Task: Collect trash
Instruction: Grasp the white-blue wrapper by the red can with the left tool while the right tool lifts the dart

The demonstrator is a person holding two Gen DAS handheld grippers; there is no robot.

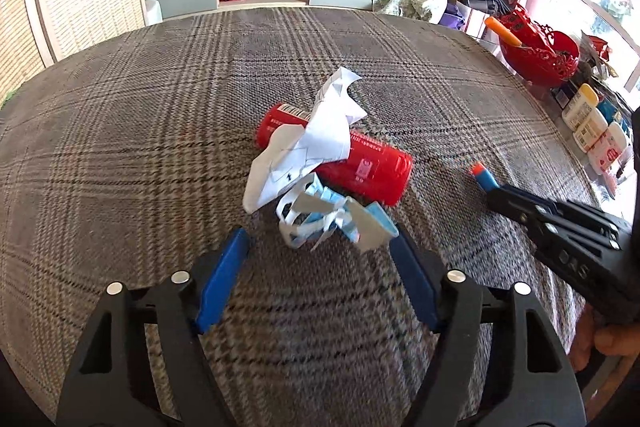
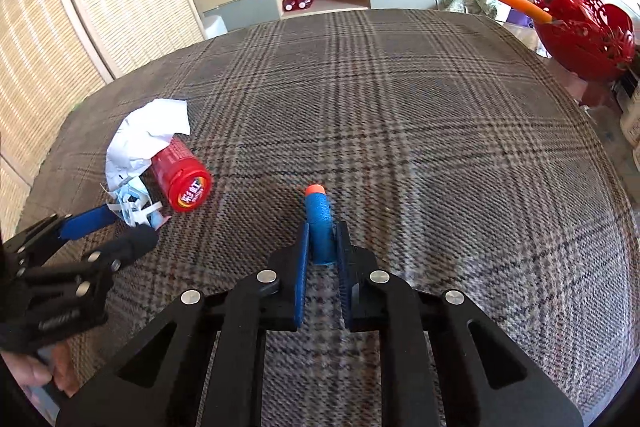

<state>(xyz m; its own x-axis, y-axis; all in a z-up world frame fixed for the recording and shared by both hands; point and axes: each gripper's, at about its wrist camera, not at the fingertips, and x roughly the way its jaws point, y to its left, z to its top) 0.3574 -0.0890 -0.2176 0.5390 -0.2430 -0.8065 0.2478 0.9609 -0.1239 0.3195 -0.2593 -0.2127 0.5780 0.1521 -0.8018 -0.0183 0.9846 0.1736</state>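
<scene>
On the plaid-covered table [image 1: 160, 107] the trash lies in a small heap toward its left side: a red can [image 1: 360, 163] on its side, crumpled white paper [image 1: 316, 131] draped over it, and a torn blue face mask [image 1: 336, 219] touching both. The left gripper [image 1: 320, 247] stands open, its blue pads either side of the mask without pressing it. Nearer the middle, the right gripper [image 2: 322, 243] is clamped on a blue foam dart [image 2: 320, 223] with an orange tip. A red basket [image 2: 584, 35] sits off the table's far right corner.
</scene>
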